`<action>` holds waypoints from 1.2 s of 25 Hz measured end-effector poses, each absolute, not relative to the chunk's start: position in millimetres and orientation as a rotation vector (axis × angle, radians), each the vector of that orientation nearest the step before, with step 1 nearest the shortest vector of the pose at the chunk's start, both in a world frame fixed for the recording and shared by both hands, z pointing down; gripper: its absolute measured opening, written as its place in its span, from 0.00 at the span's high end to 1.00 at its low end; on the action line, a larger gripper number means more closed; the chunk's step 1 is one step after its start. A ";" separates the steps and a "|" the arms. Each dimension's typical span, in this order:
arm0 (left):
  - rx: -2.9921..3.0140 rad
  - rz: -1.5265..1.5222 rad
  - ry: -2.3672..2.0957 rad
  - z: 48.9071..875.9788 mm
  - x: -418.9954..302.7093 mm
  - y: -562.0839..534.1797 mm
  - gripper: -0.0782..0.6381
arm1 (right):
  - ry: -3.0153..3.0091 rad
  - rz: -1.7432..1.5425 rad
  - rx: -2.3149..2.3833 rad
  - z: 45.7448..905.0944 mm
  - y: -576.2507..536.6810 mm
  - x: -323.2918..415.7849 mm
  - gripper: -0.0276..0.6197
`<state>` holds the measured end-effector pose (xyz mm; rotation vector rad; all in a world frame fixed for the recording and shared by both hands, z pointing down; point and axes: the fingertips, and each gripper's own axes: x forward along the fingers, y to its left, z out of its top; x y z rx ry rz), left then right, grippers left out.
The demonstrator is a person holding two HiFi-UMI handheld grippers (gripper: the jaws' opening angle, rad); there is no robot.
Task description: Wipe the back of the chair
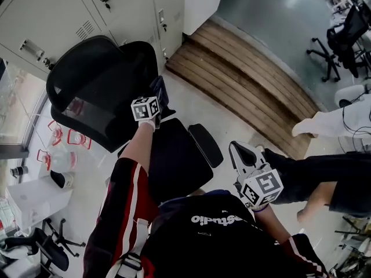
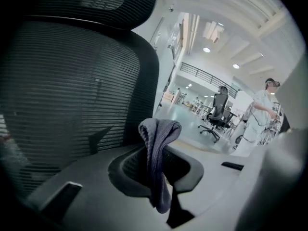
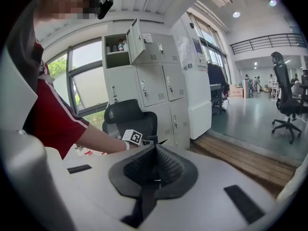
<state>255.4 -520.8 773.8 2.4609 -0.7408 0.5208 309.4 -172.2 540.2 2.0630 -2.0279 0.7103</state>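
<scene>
Plainly, the left gripper's fingers were clamped shut on a greyish-purple cloth. The cloth stood up between them, folded over at its top, with one end hanging down toward the camera. Just left of those fingers and a little beyond them rose the black mesh back of the chair, with its headrest above. The cloth sat close beside the back's right edge; whether it touched the mesh could not be told. Farther past the fingers and to their right lay an open hall with an office chair and a person in white, both well apart from the cloth. From the head view, the seat lay below the left fingers and an armrest off to their right.

The right gripper's fingers were pressed together with nothing between them. They were held low, well apart from the chair's back and off to the right of the seat. Ahead of them reached the person's left arm in a red sleeve, ending at the chair. Behind the chair stood grey lockers. Wooden steps ran to the right of the fingers. In the head view a leg in dark trousers lay just beside them on the right.
</scene>
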 end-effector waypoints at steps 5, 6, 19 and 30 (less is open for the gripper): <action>2.424 0.491 -0.800 777.0 230.9 -525.9 0.81 | -2.039 0.697 2.055 535.1 -172.5 296.9 0.93; 2.425 0.492 -0.805 775.8 224.7 -526.1 0.81 | -2.042 0.691 2.050 533.8 -172.9 292.9 0.93; 2.404 0.541 -0.932 768.5 67.0 -541.7 0.81 | -2.114 0.619 1.954 513.0 -195.7 195.5 0.93; 2.331 0.539 -1.051 769.6 -110.8 -553.7 0.81 | -2.192 0.606 1.802 512.3 -236.2 68.8 0.93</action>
